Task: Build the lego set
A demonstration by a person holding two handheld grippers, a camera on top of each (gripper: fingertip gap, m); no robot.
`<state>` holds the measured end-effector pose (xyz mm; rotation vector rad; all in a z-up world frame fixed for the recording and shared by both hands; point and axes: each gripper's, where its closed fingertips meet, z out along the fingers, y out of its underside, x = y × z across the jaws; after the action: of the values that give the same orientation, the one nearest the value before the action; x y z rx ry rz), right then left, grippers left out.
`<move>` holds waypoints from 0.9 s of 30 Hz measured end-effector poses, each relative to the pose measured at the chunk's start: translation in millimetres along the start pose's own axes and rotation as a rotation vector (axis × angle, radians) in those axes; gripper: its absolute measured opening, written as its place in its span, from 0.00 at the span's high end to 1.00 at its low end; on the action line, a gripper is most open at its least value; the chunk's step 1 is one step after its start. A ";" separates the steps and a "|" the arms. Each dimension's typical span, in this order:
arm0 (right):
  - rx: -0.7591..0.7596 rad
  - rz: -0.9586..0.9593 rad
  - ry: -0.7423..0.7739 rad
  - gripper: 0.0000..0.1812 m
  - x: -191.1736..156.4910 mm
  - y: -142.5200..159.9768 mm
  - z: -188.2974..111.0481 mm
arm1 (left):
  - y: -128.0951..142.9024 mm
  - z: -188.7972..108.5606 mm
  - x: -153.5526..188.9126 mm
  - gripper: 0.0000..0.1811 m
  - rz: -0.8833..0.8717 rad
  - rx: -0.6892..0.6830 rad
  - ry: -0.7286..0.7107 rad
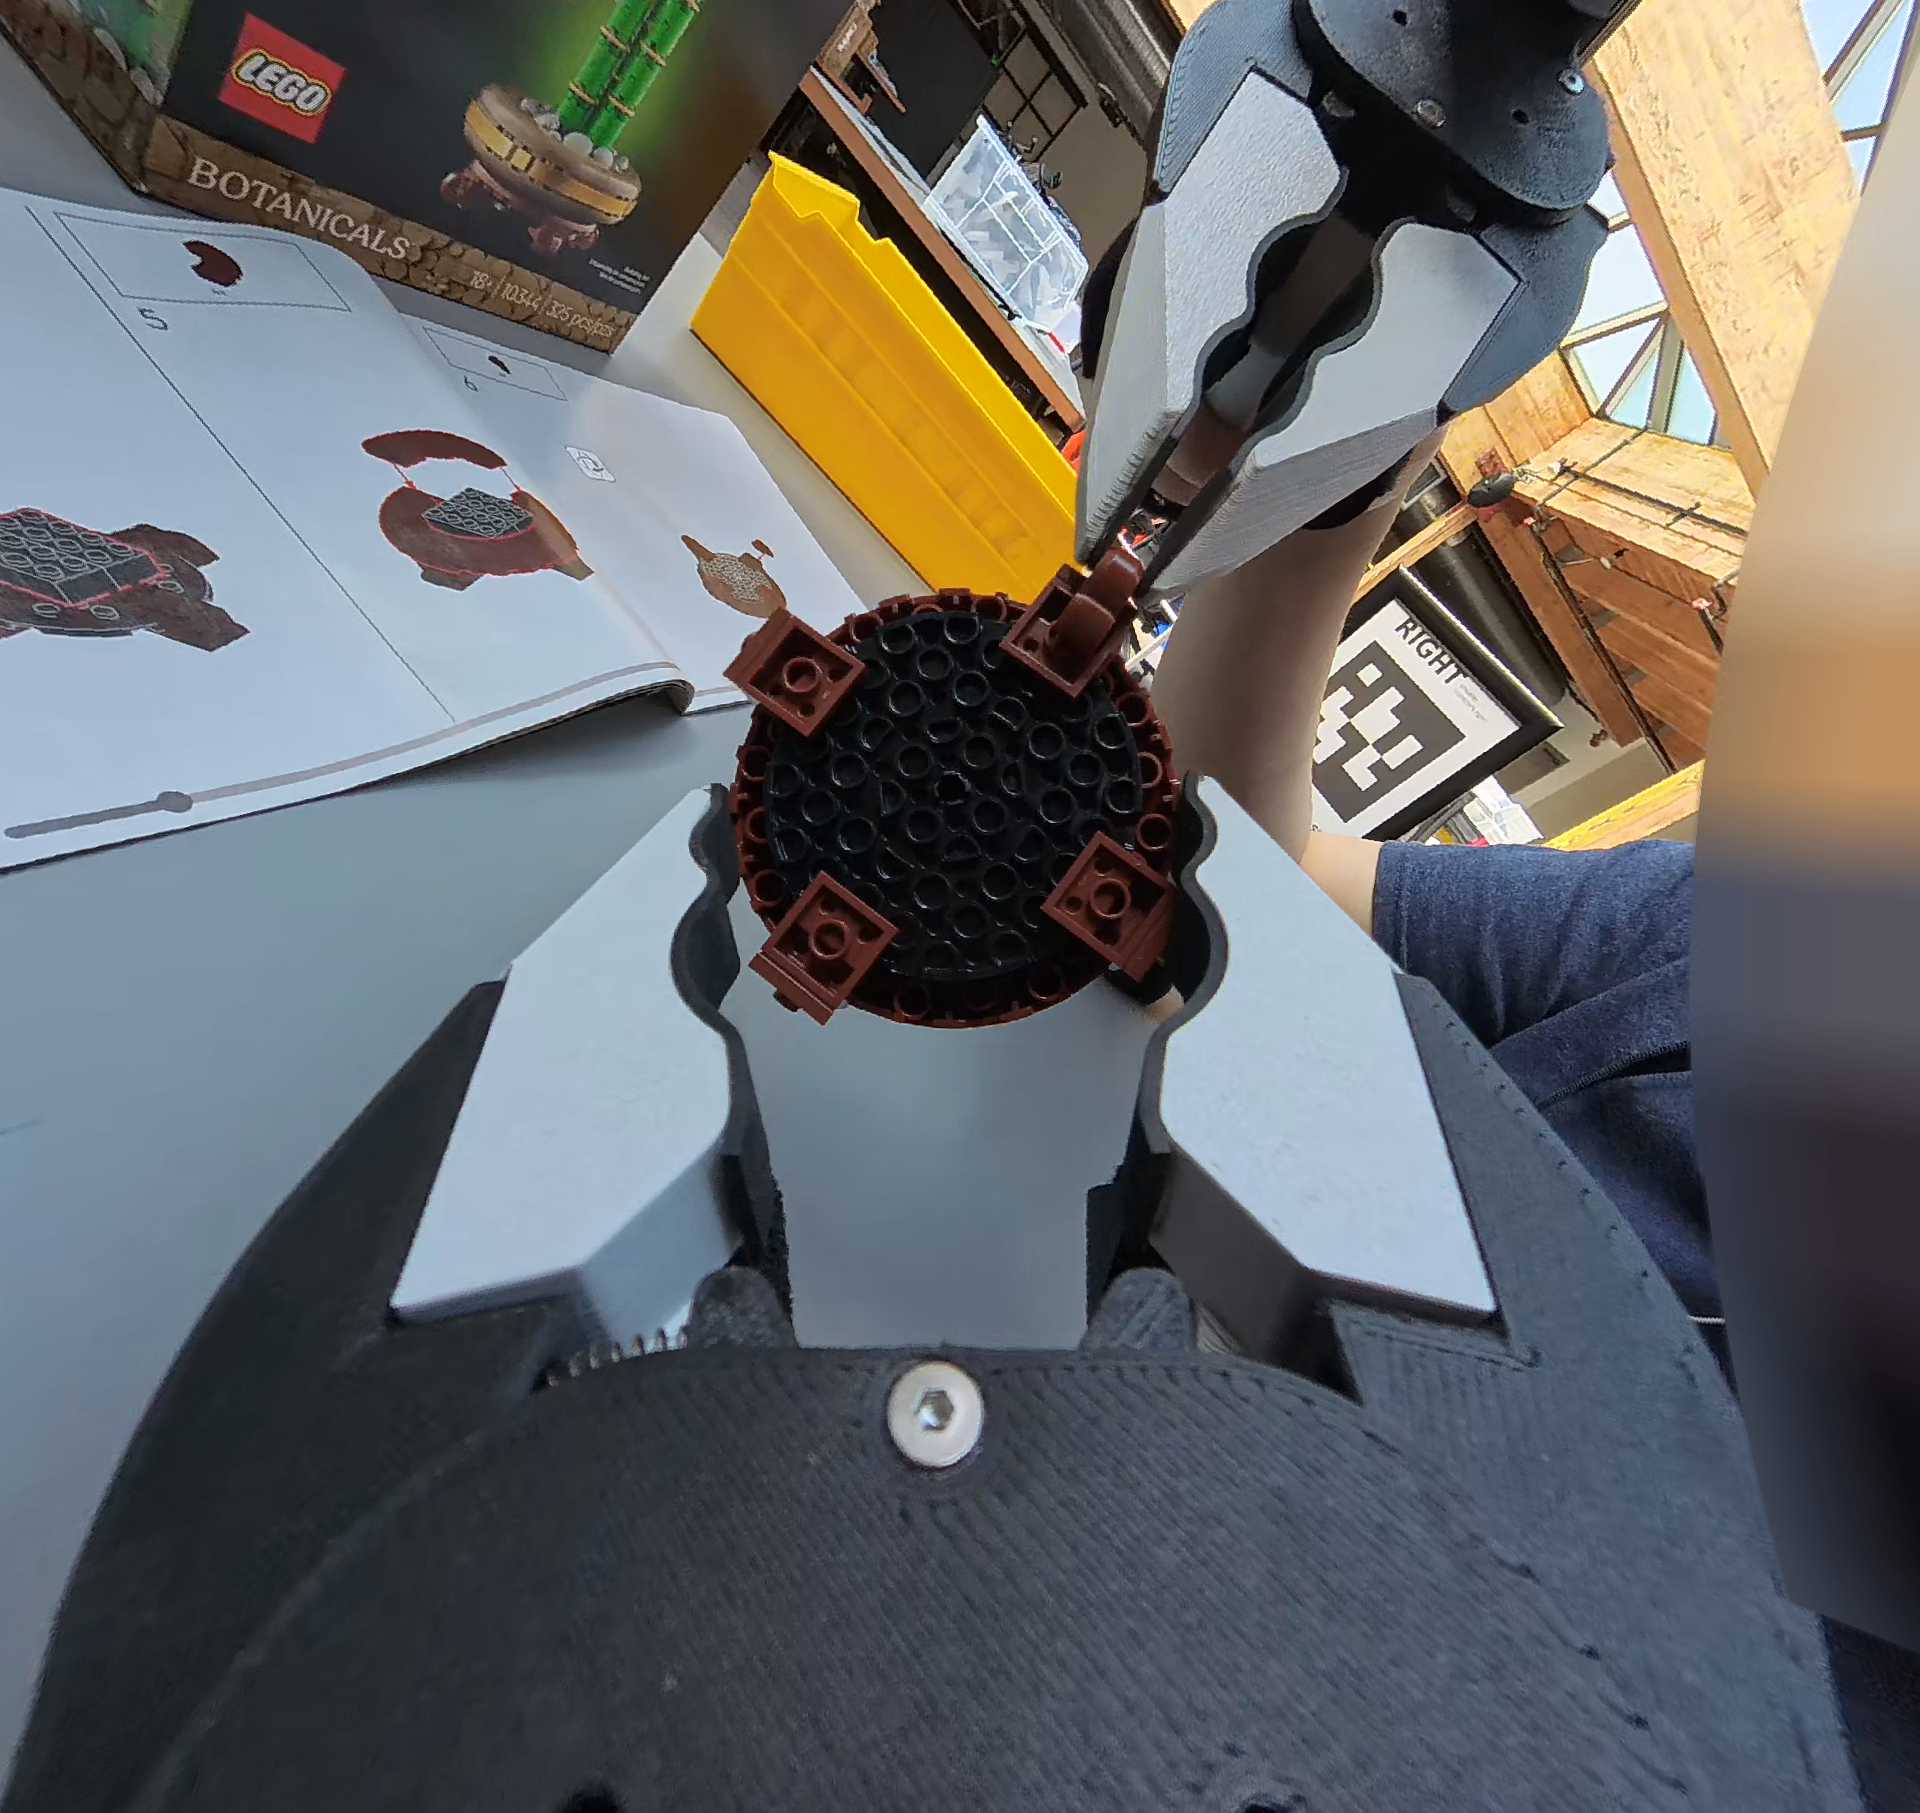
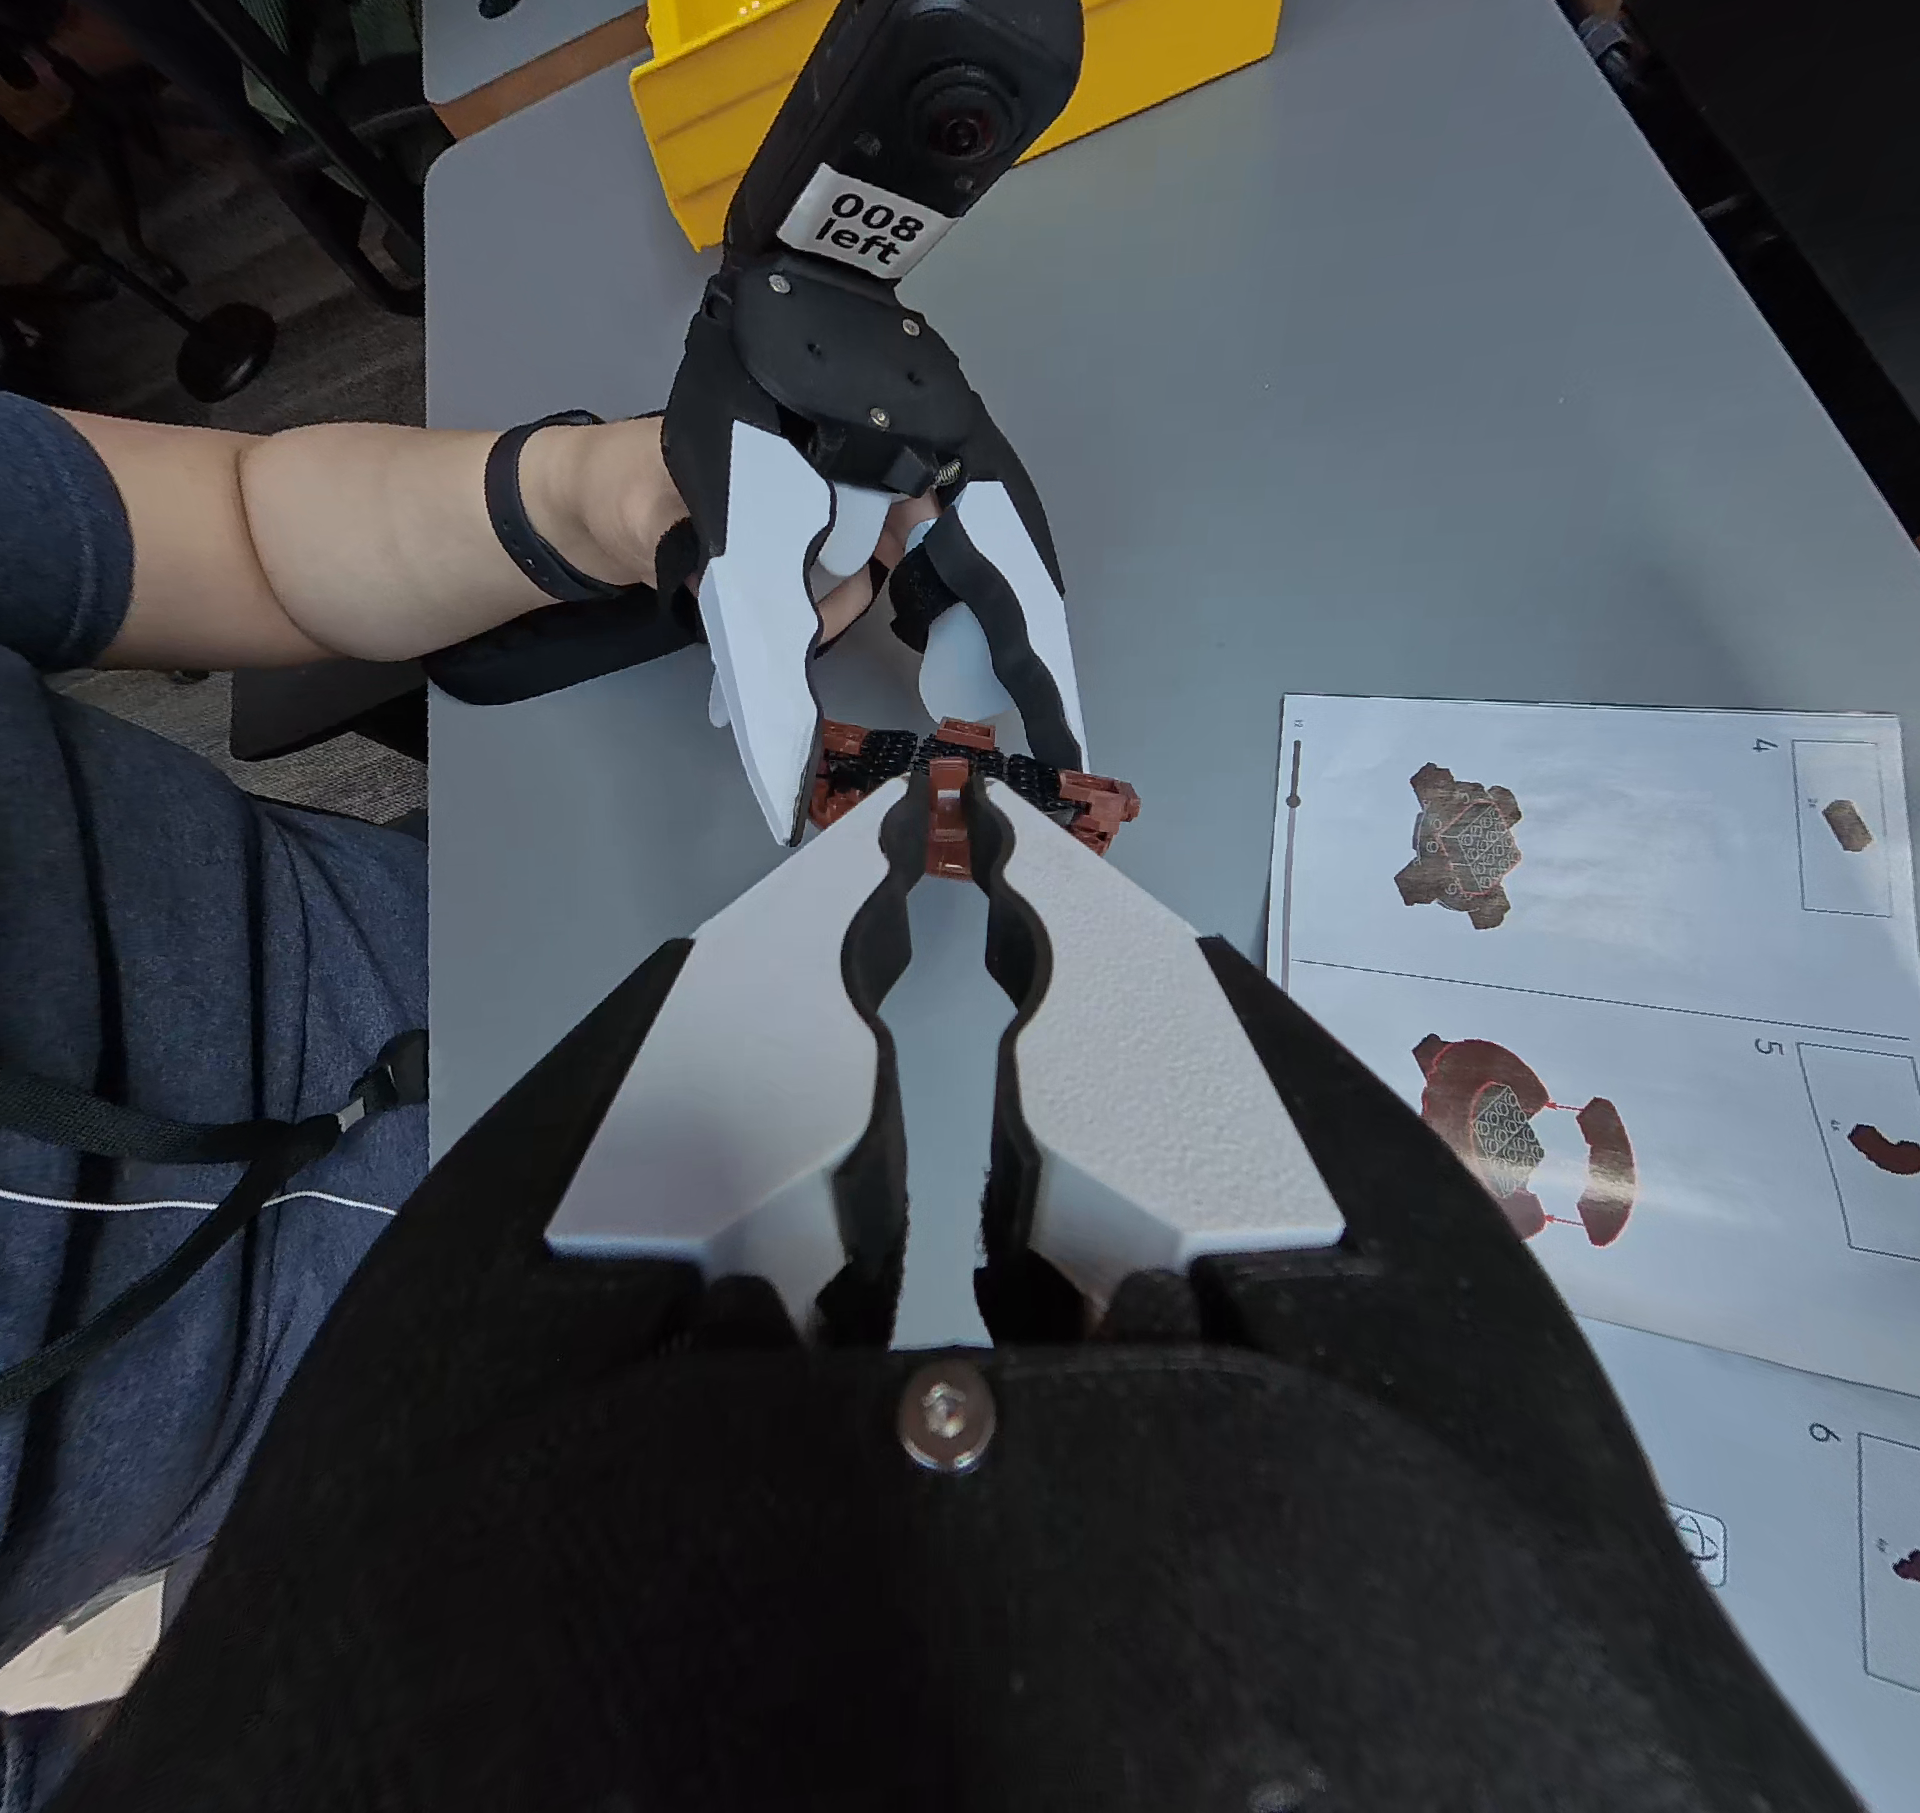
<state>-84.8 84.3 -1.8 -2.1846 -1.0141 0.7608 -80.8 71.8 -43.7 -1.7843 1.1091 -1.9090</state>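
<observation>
My left gripper (image 1: 951, 833) is shut on a round Lego base (image 1: 951, 807), black in the middle with a reddish-brown rim, held up off the table with its underside facing the left wrist camera. Several small brown square plates (image 1: 796, 674) sit around its edge. My right gripper (image 2: 943, 807) is shut on a small brown curved piece (image 2: 945, 833) and holds it against the square plate at the base's upper right (image 1: 1081, 610). In the right wrist view the base (image 2: 966, 761) shows edge-on between the left gripper's fingers (image 2: 764, 683).
An open instruction booklet (image 1: 312, 537) lies on the grey table (image 1: 260, 984); it also shows in the right wrist view (image 2: 1621, 984). The set's box (image 1: 436, 80) stands behind it. A yellow bin (image 1: 883, 381) sits at the table's far side. A person's forearm (image 2: 364, 537) reaches in from the left. Across from one pair of fingers to the other is roughly 5 cm.
</observation>
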 end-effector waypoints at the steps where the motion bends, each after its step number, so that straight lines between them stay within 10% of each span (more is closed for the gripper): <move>1: 0.010 0.002 0.004 0.97 0.3 -1.8 -0.4 | -1.5 -0.5 0.7 0.54 -0.006 0.009 0.007; 27: 0.150 -0.031 0.081 0.97 1.2 -29.0 -4.3 | -21.6 -9.2 7.2 0.54 -0.041 0.148 0.043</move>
<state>-94.4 99.3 21.6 -2.0501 -0.9182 0.7051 -84.8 84.0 -22.8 -1.7063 0.9252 -2.0065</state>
